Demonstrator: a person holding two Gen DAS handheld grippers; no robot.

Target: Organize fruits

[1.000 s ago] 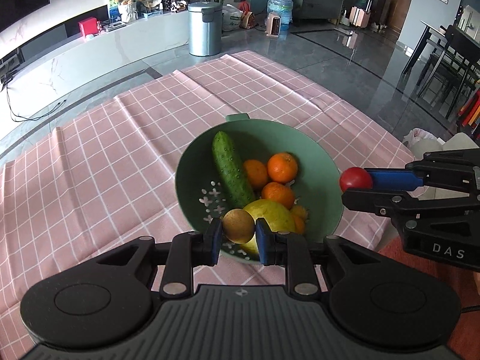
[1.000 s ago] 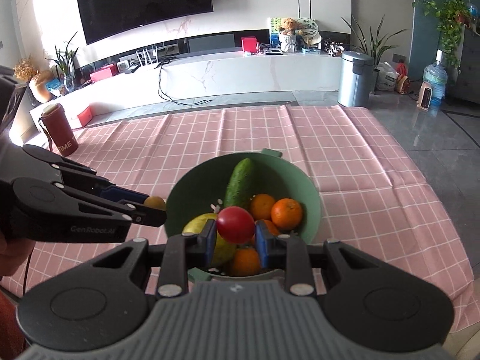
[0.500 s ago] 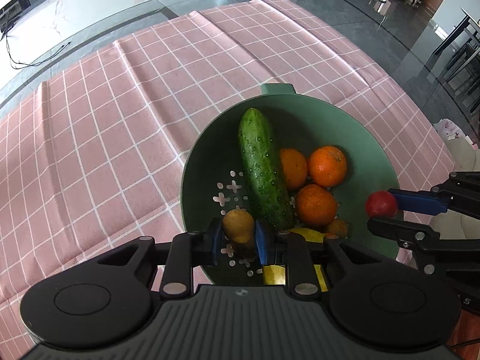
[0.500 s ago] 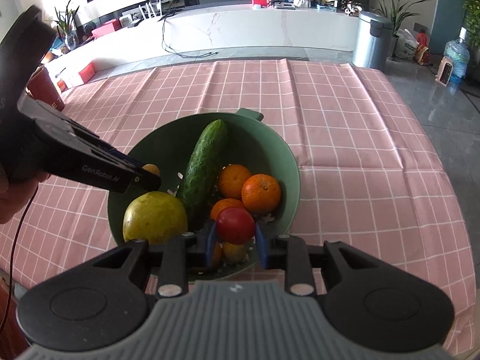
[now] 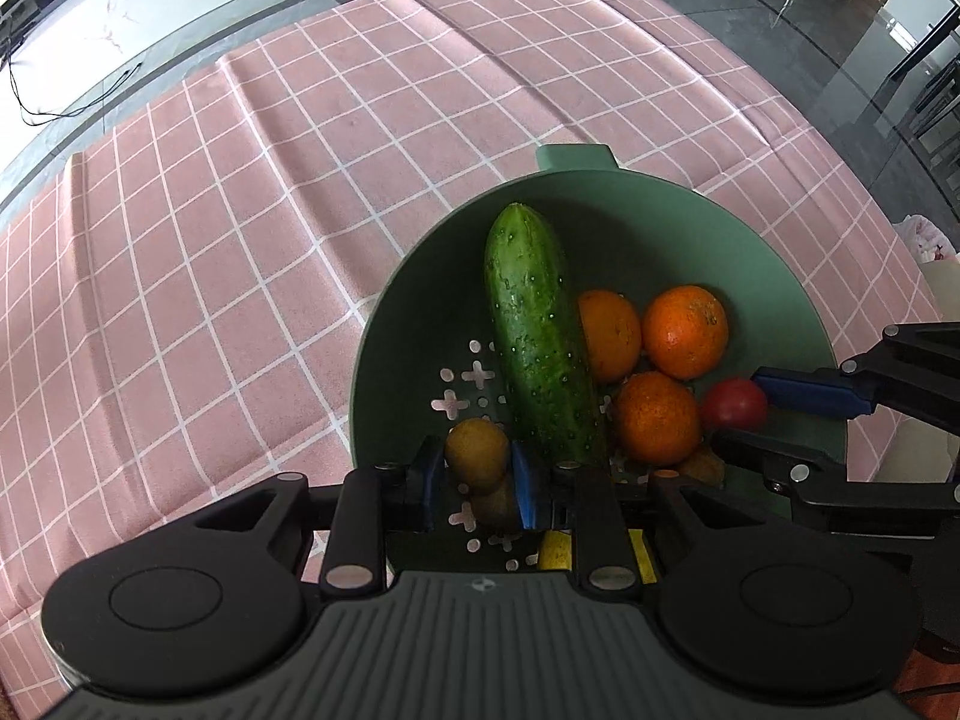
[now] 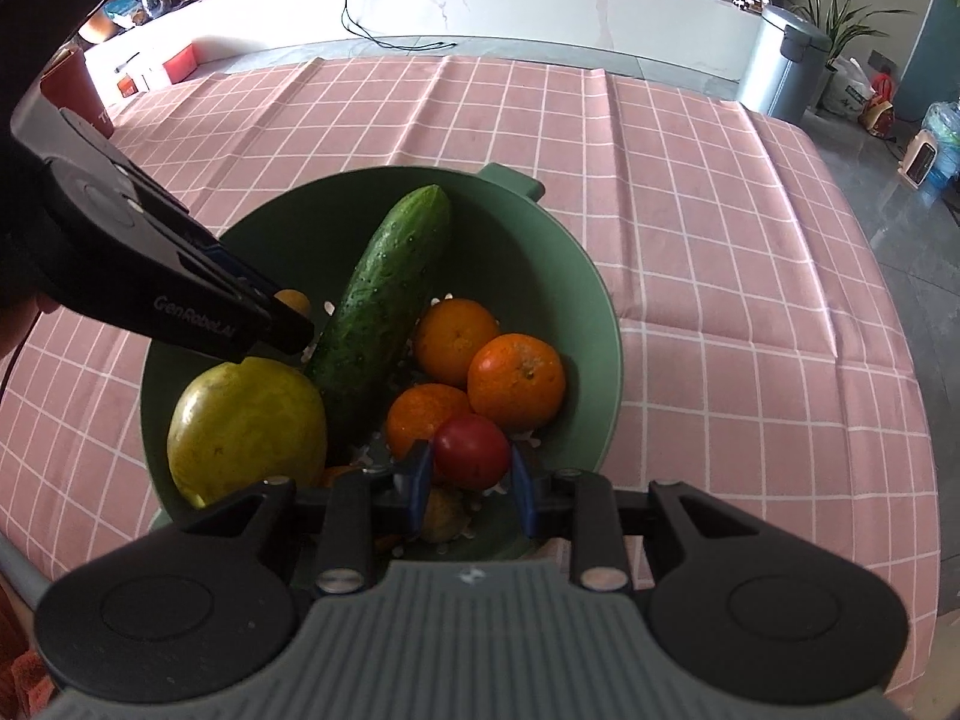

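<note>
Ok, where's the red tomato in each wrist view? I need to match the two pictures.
Left wrist view: the red tomato sits right of centre, inside the green bowl, held at the tip of the right tongs coming in from the right edge.
Right wrist view: the tomato is low and central, between the right tongs' blue pads.
Shared landmark: the cucumber, lying along the bowl left of the oranges.
</note>
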